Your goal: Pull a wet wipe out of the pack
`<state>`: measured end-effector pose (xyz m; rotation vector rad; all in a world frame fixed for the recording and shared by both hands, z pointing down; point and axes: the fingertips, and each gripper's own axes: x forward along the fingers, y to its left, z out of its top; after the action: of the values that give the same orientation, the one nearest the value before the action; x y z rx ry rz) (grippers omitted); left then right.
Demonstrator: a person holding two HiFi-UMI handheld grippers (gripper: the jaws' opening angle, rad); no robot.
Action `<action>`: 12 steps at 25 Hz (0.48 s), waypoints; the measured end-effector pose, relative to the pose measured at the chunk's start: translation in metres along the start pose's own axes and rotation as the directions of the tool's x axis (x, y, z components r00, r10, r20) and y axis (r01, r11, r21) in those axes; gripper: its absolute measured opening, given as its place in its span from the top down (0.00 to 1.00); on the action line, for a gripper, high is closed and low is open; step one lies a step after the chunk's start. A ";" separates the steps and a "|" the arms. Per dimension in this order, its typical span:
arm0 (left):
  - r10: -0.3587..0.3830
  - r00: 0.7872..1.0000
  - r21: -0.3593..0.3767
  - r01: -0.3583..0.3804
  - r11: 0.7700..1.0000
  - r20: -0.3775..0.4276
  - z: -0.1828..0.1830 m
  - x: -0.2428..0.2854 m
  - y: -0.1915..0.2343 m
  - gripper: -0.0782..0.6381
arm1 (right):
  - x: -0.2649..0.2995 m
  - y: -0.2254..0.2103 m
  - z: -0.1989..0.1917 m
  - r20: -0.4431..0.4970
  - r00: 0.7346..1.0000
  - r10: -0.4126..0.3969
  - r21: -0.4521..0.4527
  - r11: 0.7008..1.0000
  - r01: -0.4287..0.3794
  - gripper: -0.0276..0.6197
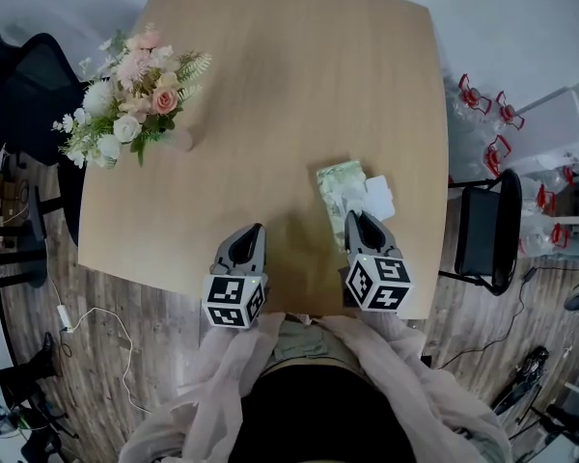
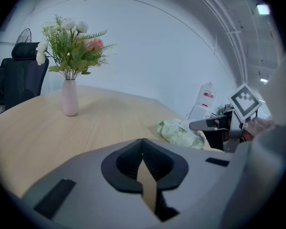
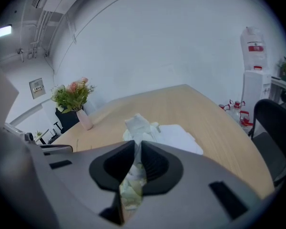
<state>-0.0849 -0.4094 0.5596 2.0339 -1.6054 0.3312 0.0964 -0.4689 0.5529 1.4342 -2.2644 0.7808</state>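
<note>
right tongs clenched on pack | left tongs clenched, empty | pack soft, light, may slide: grasp at top opening

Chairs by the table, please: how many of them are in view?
2: an office chair off the table's left edge beside the flowers, and a second chair off its right edge. More may lie out of frame.

A pink vase of flowers stands on the wooden table; a black chair sits beside it.
</note>
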 end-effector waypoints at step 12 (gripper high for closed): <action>-0.003 1.000 0.008 0.003 1.000 0.010 0.001 -0.005 -0.001 0.88 | -0.008 0.002 -0.002 0.009 1.000 -0.011 -0.014 1.000 0.011 0.93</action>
<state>-0.0851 -0.4061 0.5560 2.0466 -1.6098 0.3275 0.0978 -0.4613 0.5491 1.4454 -2.2620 0.7558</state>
